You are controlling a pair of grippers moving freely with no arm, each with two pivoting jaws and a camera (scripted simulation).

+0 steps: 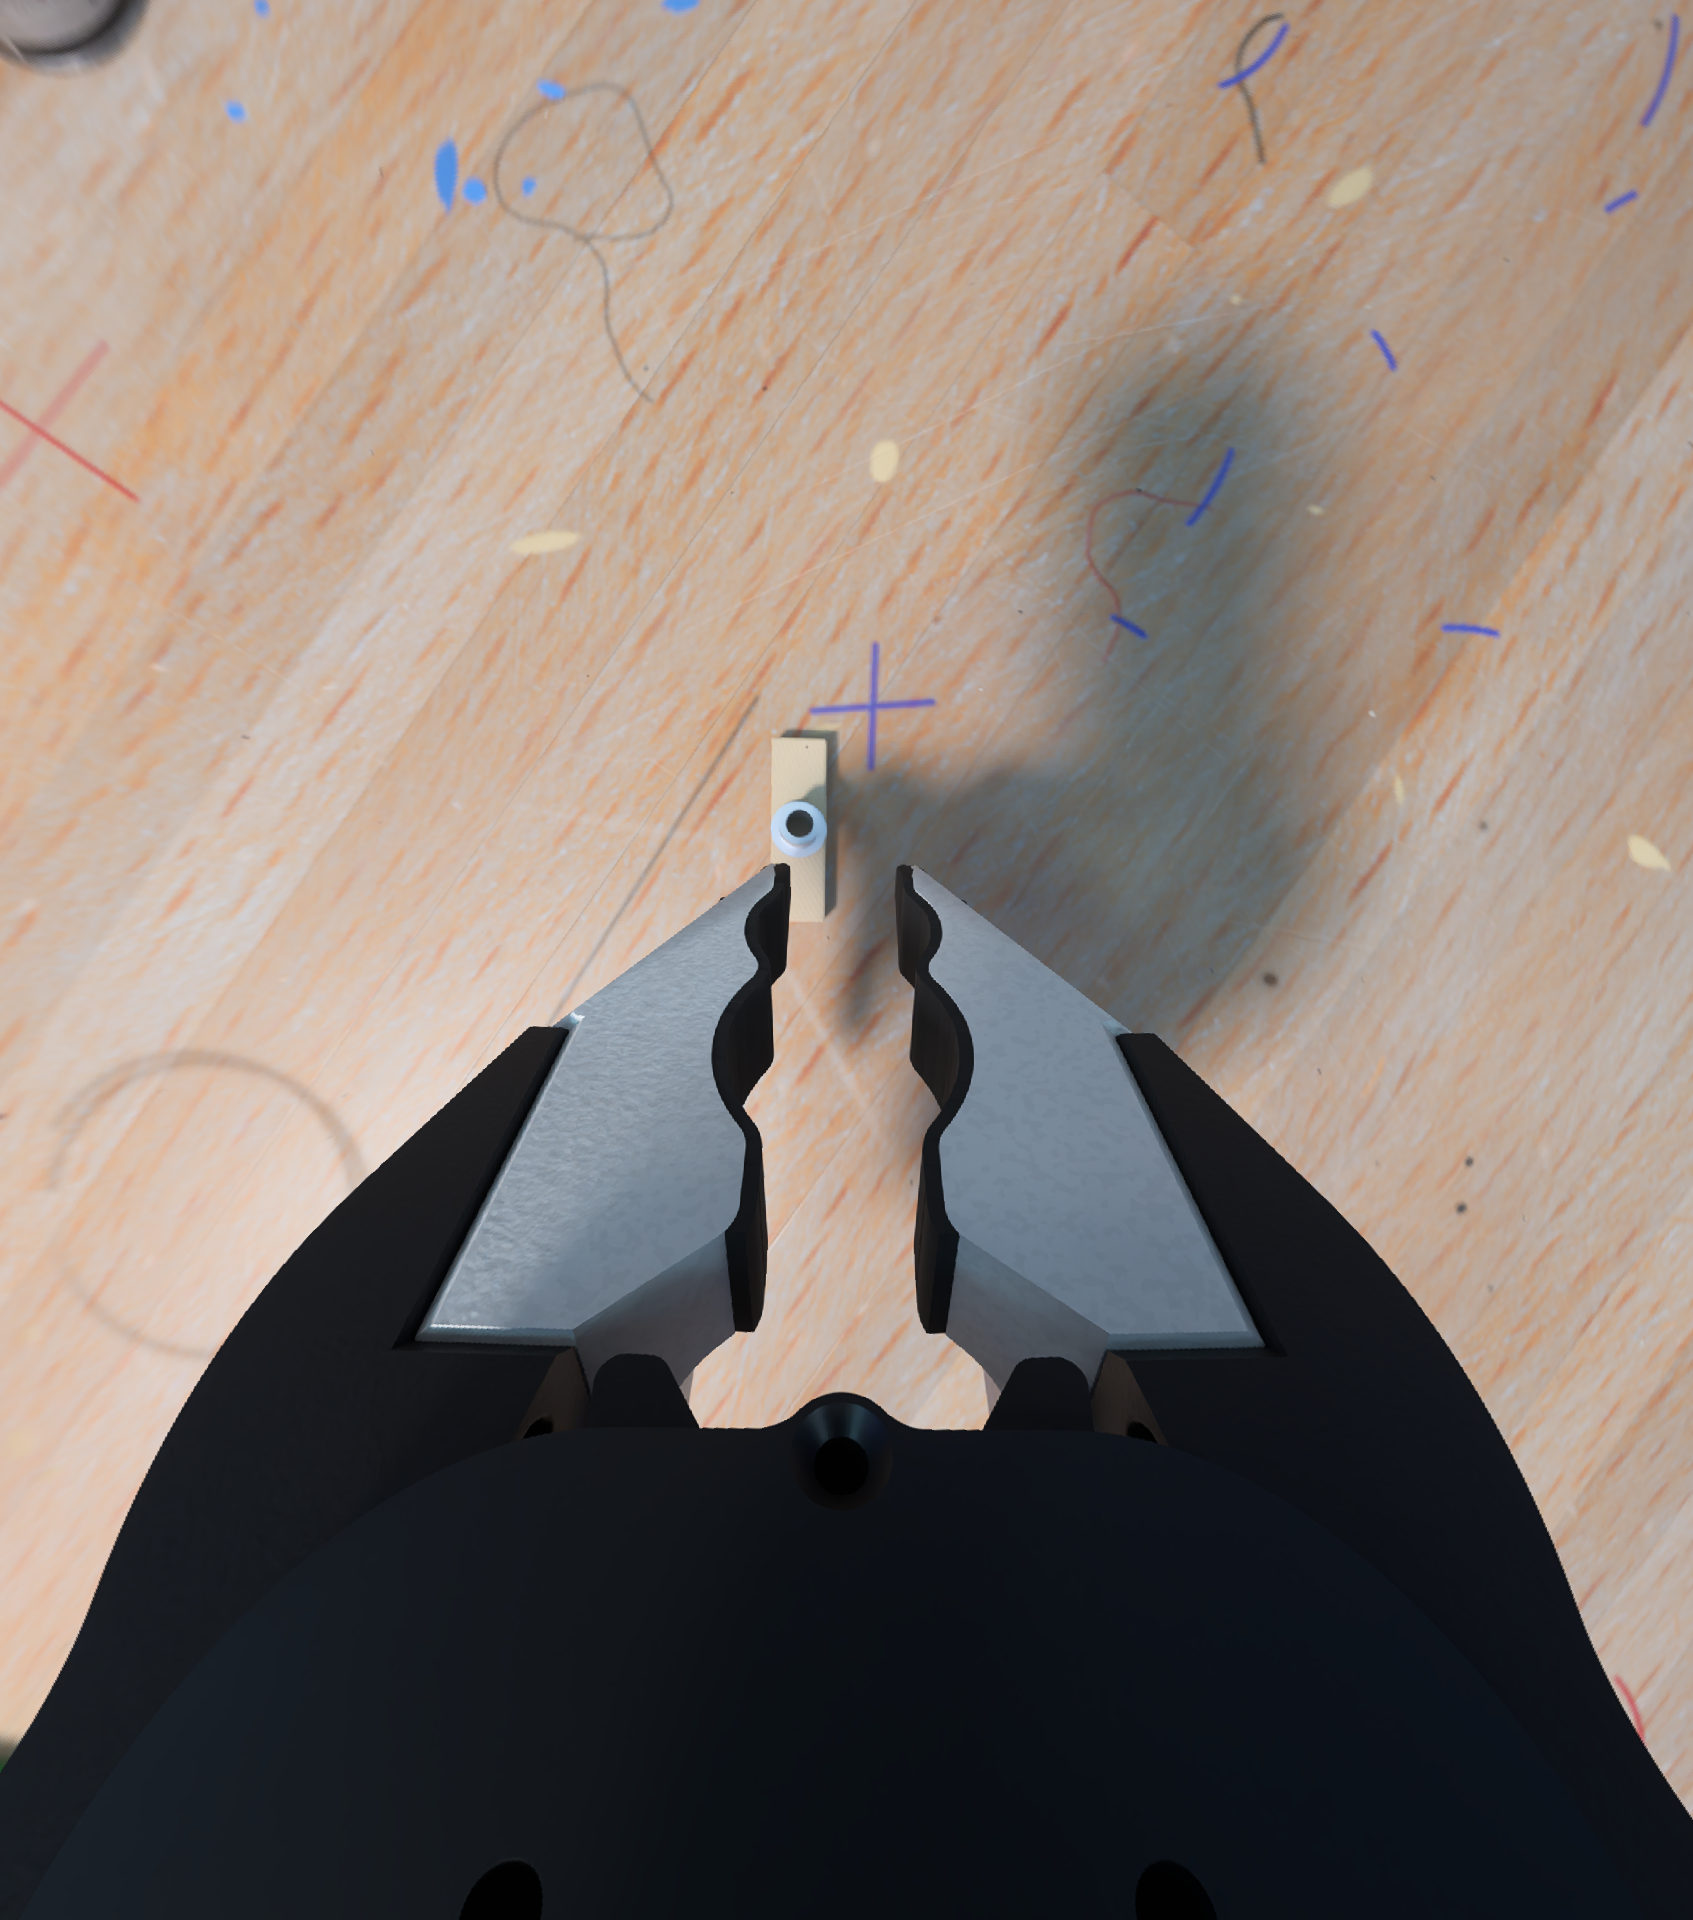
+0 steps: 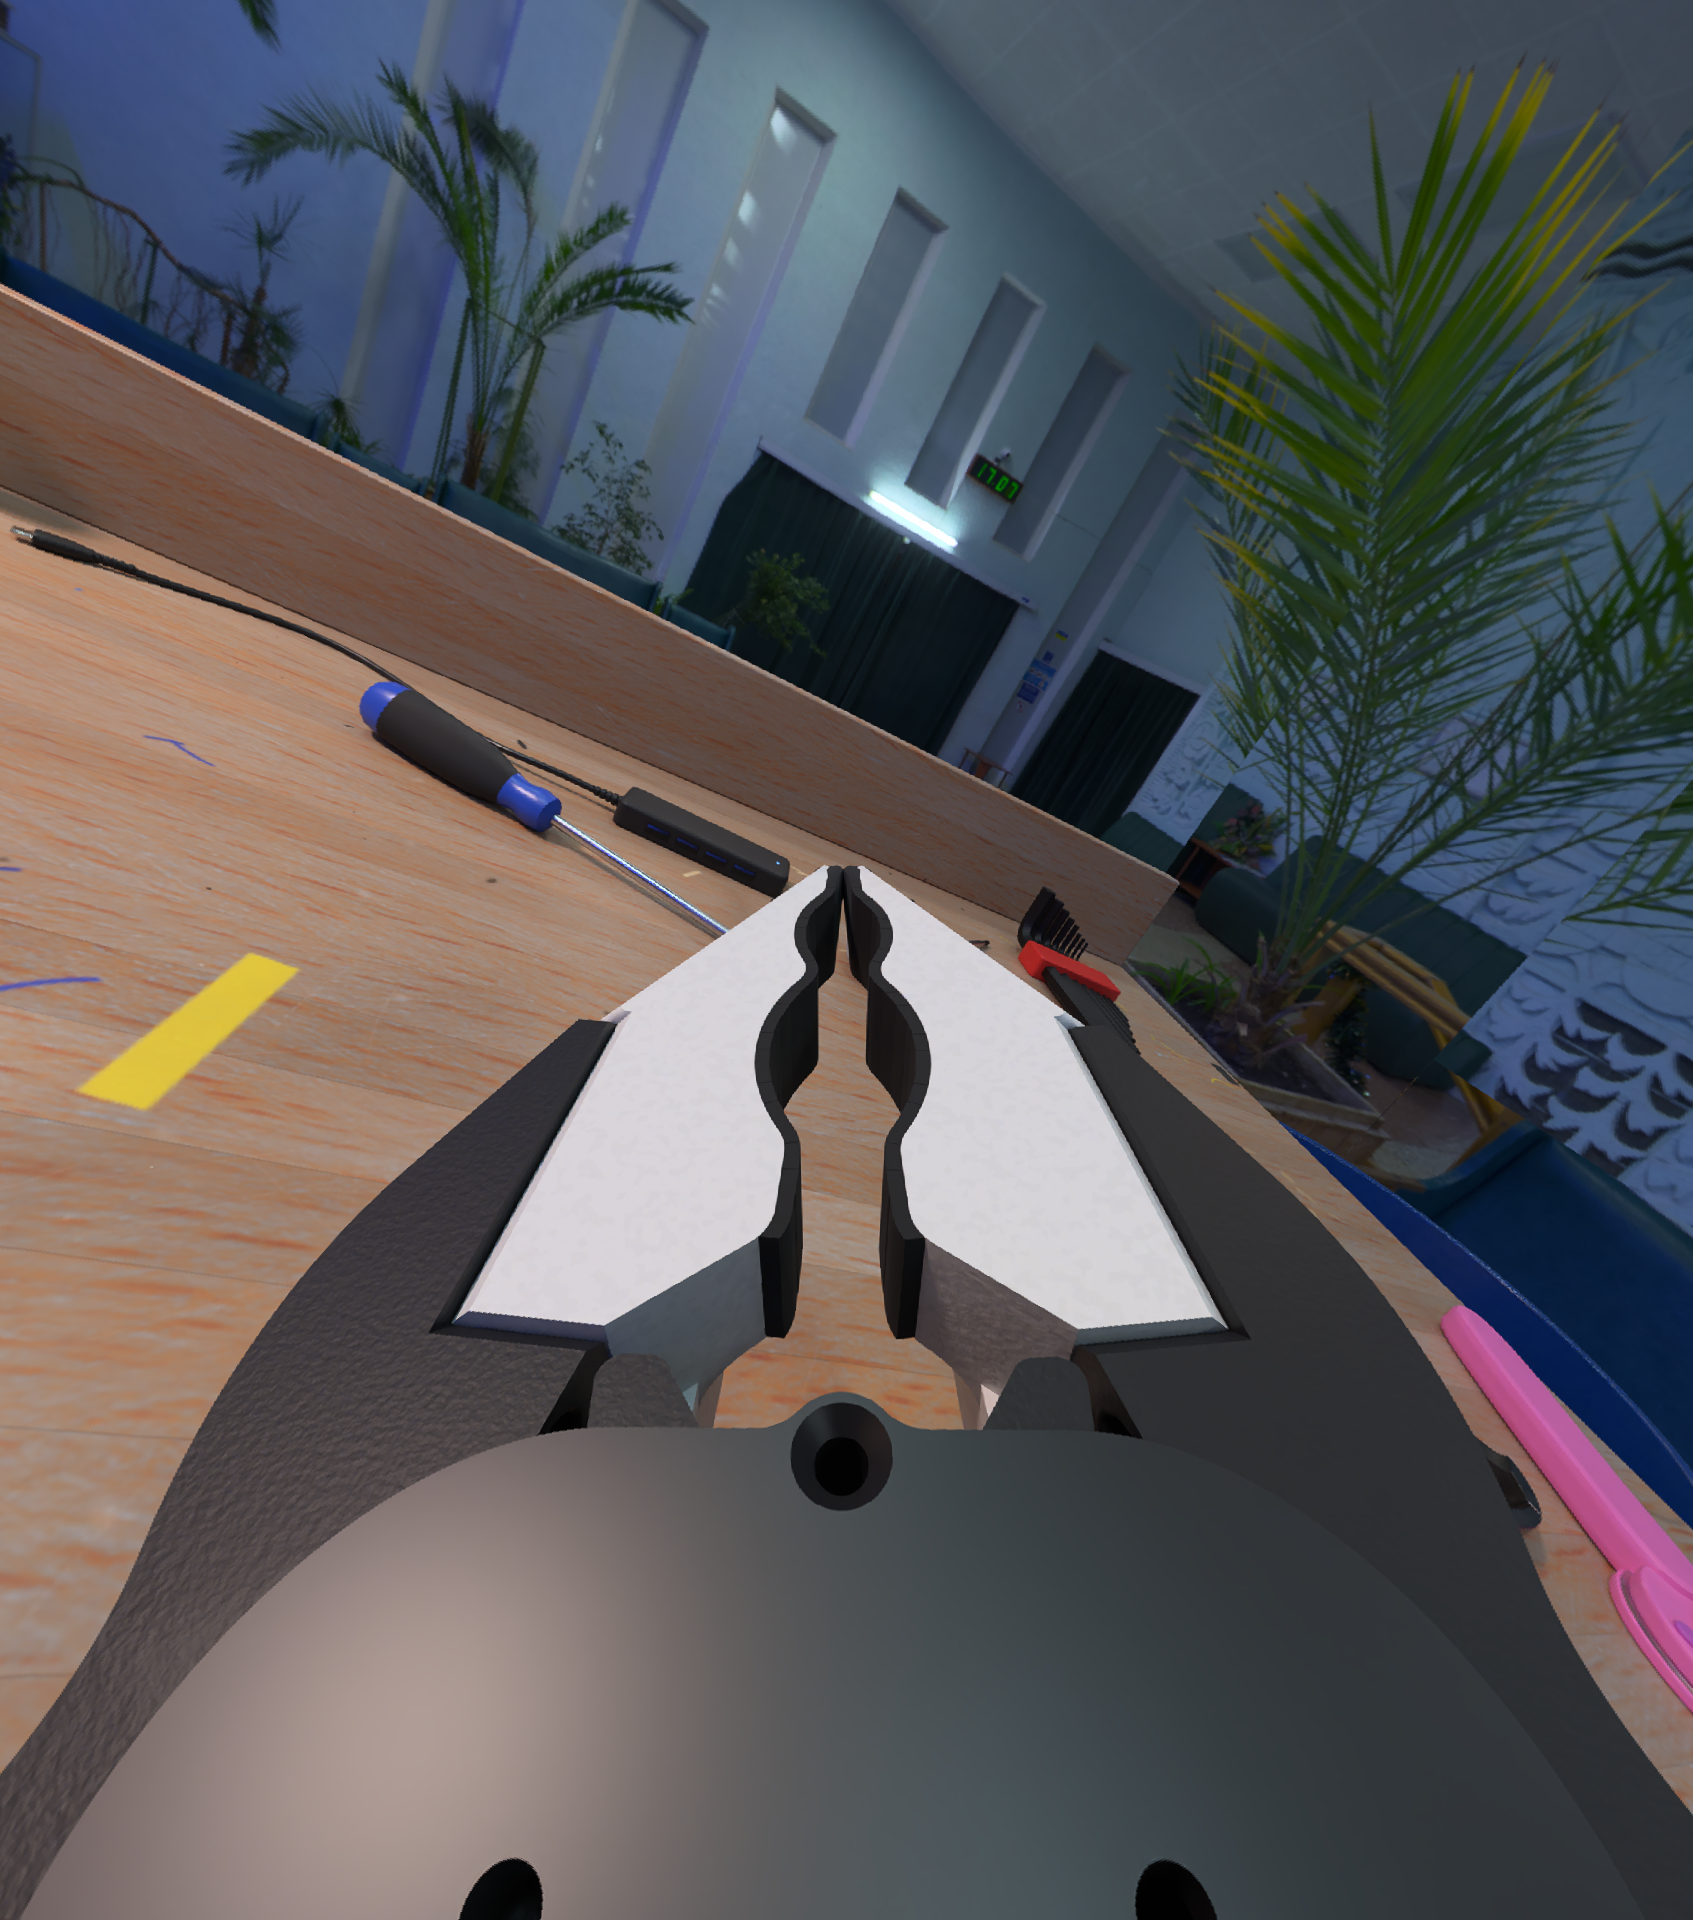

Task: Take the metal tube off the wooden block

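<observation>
Now, your left gripper point(image 1: 840, 883) looks straight down, fingers apart, above the worktop point(image 1: 302, 727). The pale, narrow wooden block point(image 1: 802, 774) runs lengthwise away from you, and the short silvery metal tube point(image 1: 799, 826) stands on it, bore facing up. Your right gripper point(image 2: 840, 881) has fingers together, holding nothing.

We are seeing only one readable thing: a small dark digital clock point(image 2: 996, 482) glowing with green digits, mounted on the far wall above a doorway, beyond the table's far edge. On the wooden tabletop point(image 1: 302, 831) we are finding only pen strokes, crosses and paint flecks, none forming words.
</observation>
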